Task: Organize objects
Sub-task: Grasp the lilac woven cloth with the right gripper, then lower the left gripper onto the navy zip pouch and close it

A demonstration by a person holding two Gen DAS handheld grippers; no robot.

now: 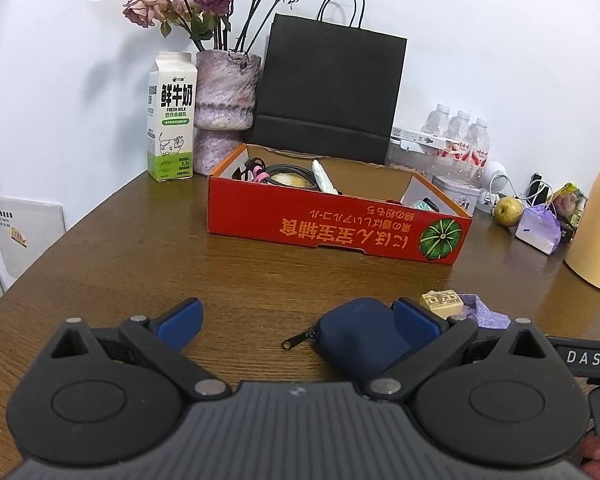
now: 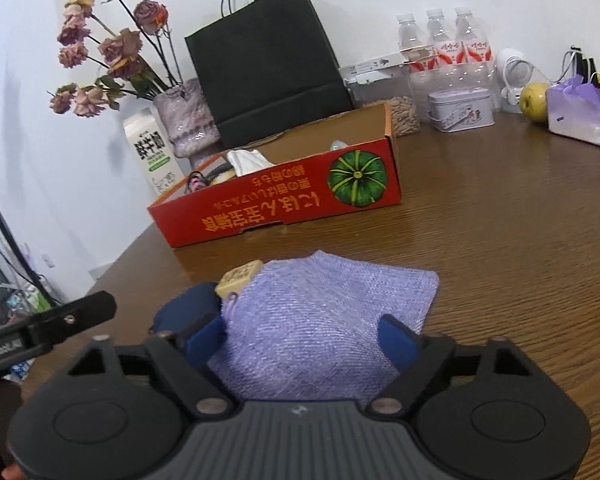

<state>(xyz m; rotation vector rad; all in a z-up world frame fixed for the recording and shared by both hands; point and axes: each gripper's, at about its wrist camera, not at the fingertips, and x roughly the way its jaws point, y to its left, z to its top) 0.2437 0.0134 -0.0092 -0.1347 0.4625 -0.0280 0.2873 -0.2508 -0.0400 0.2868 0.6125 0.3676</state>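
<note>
Left wrist view, navy pouch beside spread jaws, red box beyond

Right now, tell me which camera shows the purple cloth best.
The right wrist view. The purple cloth fills the middle of the frame, lying flat on the table between the open right gripper fingers. The left wrist view shows only a small corner of it behind the wooden block.
</note>
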